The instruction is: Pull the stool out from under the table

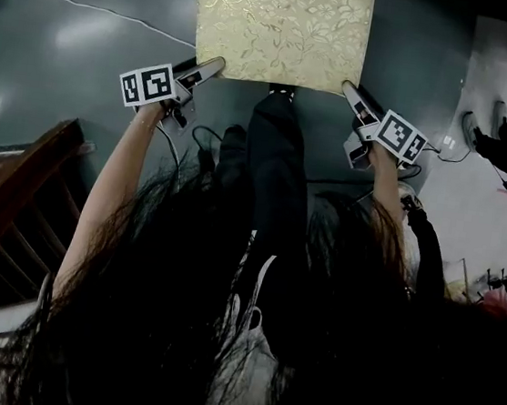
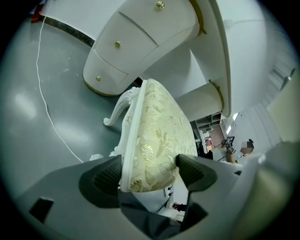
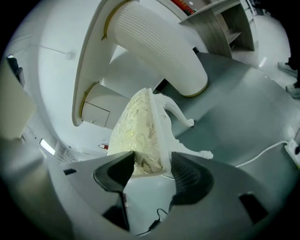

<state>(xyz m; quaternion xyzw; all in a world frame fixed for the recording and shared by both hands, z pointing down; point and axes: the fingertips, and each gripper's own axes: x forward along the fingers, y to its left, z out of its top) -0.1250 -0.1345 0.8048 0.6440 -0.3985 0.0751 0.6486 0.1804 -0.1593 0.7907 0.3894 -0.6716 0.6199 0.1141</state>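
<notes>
The stool has a gold floral cushion on a white carved frame and stands on the grey floor in front of me. My left gripper is at its near left corner, and my right gripper is at its near right corner. In the left gripper view the jaws are shut on the stool's corner, pads against frame and cushion. In the right gripper view the gripper is likewise shut on the stool's edge. The white table, with gold knobs on its drawers, rises just behind the stool.
A dark wooden chair stands close at my left. A thin white cable runs over the floor at the far left. A person's feet are at the right. Wooden shelving stands behind the table's ribbed side.
</notes>
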